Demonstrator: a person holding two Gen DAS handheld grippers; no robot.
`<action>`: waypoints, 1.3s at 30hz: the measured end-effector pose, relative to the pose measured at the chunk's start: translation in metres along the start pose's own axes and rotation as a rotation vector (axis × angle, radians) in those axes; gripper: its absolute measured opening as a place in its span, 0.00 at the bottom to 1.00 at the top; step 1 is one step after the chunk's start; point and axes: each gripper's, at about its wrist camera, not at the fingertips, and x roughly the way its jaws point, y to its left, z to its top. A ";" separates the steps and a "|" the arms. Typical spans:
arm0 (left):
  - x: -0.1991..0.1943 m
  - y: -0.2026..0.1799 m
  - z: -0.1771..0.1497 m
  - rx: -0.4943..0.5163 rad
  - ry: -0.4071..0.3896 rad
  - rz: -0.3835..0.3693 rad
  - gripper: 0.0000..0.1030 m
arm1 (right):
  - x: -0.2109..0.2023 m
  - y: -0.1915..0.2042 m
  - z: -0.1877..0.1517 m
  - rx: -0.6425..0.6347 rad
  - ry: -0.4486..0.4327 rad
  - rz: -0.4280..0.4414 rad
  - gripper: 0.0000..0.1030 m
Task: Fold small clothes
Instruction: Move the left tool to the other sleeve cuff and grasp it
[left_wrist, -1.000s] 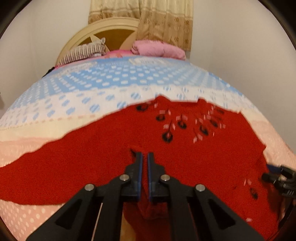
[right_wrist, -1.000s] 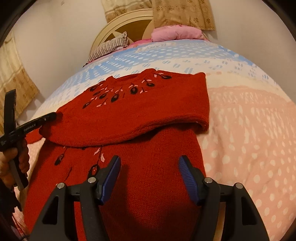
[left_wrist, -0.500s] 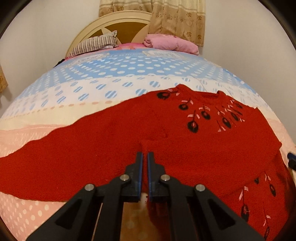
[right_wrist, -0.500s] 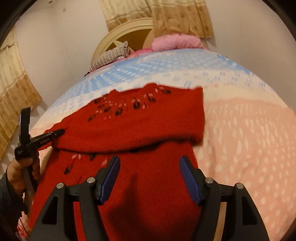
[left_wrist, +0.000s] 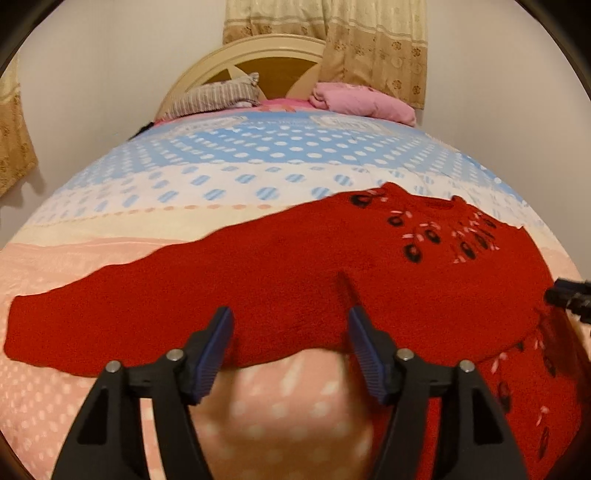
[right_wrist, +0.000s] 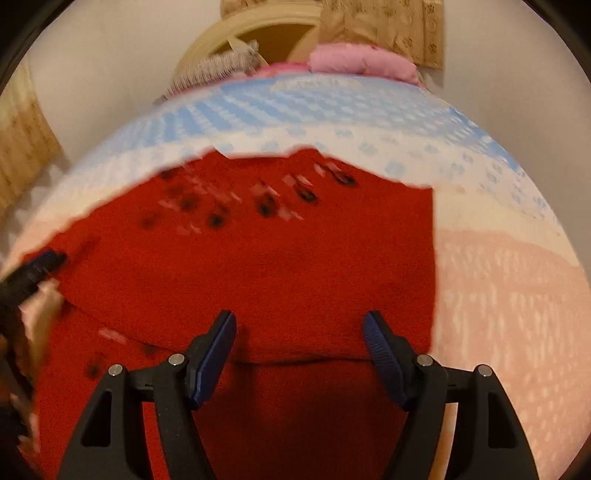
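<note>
A small red knitted sweater (left_wrist: 295, 280) with black and pink leaf embroidery lies on the bed, its upper part folded down over the lower part. One sleeve stretches out to the left in the left wrist view. My left gripper (left_wrist: 290, 332) is open and empty, just in front of the sweater's near edge. My right gripper (right_wrist: 299, 332) is open and empty, above the folded edge of the sweater (right_wrist: 258, 266). The right gripper's tip (left_wrist: 567, 295) shows at the right edge of the left wrist view, and the left gripper's tip (right_wrist: 37, 267) shows at the left edge of the right wrist view.
The bed is covered with a dotted sheet (left_wrist: 236, 177) in blue, white and pink bands. A striped pillow (left_wrist: 218, 96) and a pink pillow (left_wrist: 362, 101) lie by the cream headboard (left_wrist: 266, 55). Curtains (left_wrist: 373, 44) hang behind.
My left gripper was shut on the sweater's cloth and has opened and let it go. The sweater now lies flat. My right gripper has moved forward over the sweater and stayed open.
</note>
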 end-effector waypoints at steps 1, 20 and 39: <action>-0.002 0.005 -0.001 -0.010 0.001 0.001 0.65 | 0.002 0.009 0.005 -0.018 0.008 0.023 0.71; -0.032 0.160 -0.038 -0.278 0.071 0.188 0.71 | 0.056 0.129 -0.007 -0.266 0.028 0.127 0.80; -0.020 0.261 -0.069 -0.938 -0.021 -0.104 0.72 | 0.049 0.133 -0.018 -0.252 -0.003 0.138 0.86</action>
